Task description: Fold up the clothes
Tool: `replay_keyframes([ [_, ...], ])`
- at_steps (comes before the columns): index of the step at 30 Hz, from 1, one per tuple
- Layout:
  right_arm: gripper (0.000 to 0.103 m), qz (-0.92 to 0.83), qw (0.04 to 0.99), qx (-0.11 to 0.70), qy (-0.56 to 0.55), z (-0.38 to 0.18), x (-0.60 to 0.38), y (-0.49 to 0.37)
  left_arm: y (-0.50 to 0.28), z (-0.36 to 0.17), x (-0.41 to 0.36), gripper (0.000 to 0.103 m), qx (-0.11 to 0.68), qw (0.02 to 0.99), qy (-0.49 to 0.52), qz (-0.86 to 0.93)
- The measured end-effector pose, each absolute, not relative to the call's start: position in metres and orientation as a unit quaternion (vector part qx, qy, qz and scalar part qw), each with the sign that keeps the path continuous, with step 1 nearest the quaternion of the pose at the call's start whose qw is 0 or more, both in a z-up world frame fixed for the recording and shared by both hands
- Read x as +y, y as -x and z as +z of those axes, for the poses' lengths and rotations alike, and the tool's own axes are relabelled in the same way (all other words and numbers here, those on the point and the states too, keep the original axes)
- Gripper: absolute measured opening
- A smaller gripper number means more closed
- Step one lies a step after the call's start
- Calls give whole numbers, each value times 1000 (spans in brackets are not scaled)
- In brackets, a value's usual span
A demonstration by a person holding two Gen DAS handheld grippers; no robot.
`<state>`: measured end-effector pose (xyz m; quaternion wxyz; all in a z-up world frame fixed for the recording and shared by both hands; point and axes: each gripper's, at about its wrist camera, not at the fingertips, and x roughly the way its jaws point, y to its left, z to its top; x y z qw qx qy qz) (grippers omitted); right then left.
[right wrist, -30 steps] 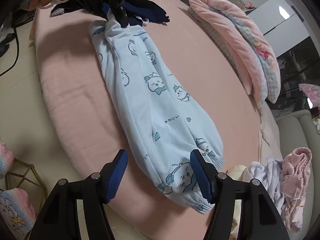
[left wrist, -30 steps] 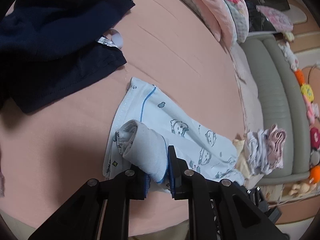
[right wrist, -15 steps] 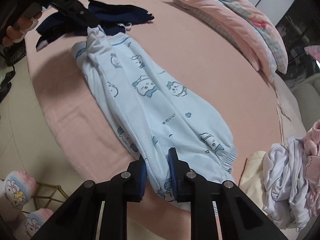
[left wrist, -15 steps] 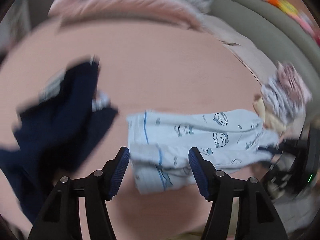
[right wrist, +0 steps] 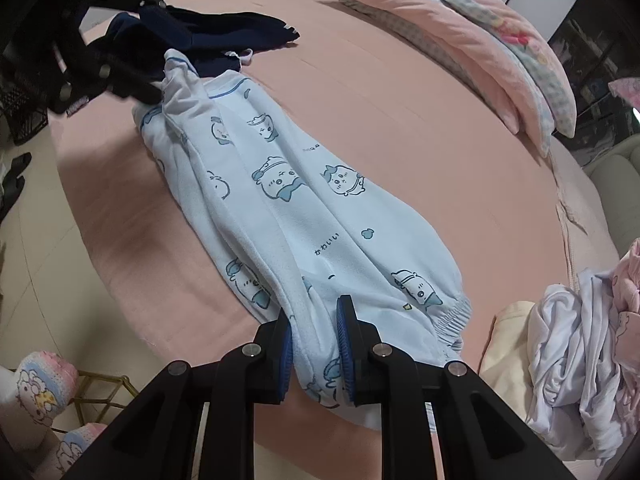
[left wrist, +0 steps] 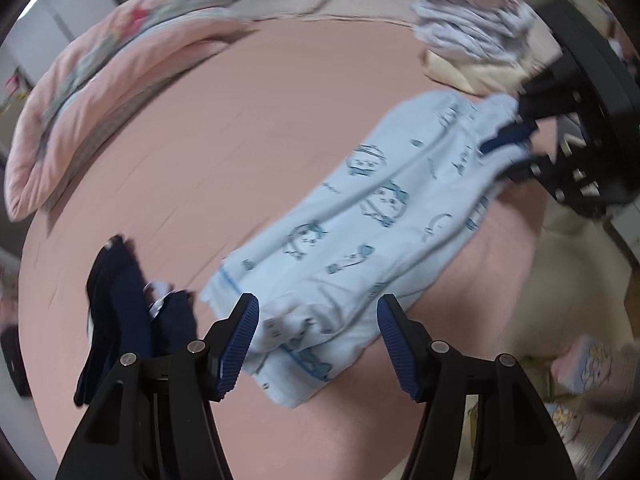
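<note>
"かわいい" printed on blue pyjama trousers (right wrist: 304, 208).

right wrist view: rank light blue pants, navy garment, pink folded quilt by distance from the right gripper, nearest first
1. light blue pants: cuff end pinched in the right gripper, at the near edge of the bed.
2. pink folded quilt: far right side of the bed.
3. navy garment: far left, beyond the pants' waistband.
Quilt and navy garment are too close to call.

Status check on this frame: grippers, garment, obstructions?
Left gripper open above waistband. Right gripper clamped on light blue pants at cuff end. Navy garment touches the waistband.
</note>
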<state>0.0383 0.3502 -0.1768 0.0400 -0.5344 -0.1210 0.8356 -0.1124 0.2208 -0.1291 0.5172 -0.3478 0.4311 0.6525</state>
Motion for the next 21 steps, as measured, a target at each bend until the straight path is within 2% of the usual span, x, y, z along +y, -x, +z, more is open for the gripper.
replay_keyframes([
  [8, 18, 839, 38, -86, 536, -174, 361, -38, 105, -154, 228, 59, 499, 509, 331, 618],
  [14, 18, 839, 37, -82, 536, -174, 362, -37, 129, -160, 231, 59, 452, 493, 370, 645],
  [19, 18, 839, 36, -70, 539, -175, 367, -34, 128, -172, 233, 45, 459, 482, 377, 644],
  [21, 18, 838, 37, -73, 540, -176, 368, -32, 126, -175, 234, 35, 462, 478, 377, 646],
])
